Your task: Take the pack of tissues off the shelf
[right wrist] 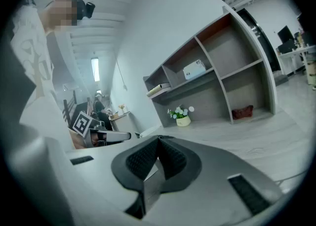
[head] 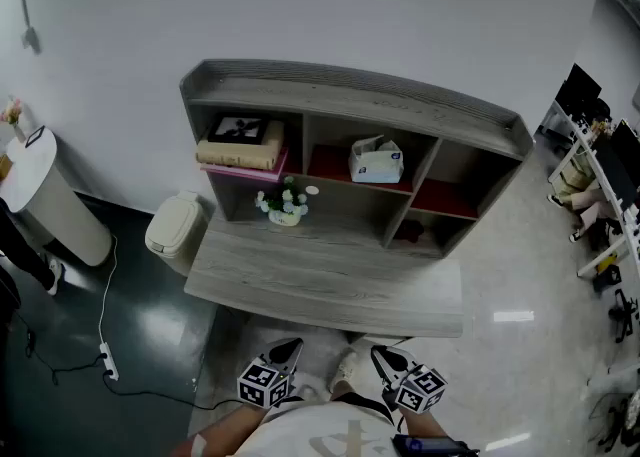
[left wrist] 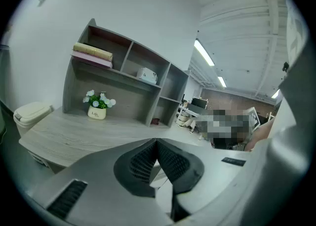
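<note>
Head view: the pack of tissues (head: 376,160) sits in the shelf's (head: 350,95) upper middle compartment, centre frame. The left gripper (head: 289,347) and right gripper (head: 384,353) are at the bottom edge, well apart from it, below the worktop (head: 320,280)

Left gripper view: jaws closed together, nothing between; pack upper centre

Right gripper view: jaws together, empty; pack upper right of centre

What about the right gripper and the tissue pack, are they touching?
Apart. Head view shows the right gripper near the person, the desk between it and the tissue pack.
</note>
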A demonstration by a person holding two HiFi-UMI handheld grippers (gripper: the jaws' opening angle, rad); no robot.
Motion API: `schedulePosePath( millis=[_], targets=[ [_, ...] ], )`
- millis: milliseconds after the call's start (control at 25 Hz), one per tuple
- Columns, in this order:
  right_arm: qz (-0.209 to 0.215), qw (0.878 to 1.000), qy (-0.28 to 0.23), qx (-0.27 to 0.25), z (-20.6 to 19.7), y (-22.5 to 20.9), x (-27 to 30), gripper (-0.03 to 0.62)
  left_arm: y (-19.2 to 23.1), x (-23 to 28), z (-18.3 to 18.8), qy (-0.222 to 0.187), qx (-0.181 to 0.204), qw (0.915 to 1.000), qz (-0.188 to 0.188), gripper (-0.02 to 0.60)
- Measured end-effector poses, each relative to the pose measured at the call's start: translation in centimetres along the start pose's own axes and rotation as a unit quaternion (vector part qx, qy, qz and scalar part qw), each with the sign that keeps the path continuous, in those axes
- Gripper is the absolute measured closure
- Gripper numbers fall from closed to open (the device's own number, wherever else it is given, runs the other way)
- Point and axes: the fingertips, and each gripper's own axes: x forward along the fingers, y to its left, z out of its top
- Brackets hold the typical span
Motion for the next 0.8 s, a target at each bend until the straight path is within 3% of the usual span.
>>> schedulePosePath(
  millis=[800],
  targets=[
    [0.004, 1.000, 0.008, -0.003, -0.5, 2.7, 2.6, 0.589, 2.0, -5.1, -1.5, -0.010, -0.014, 0.9995, 0.026, 0.580]
  ],
)
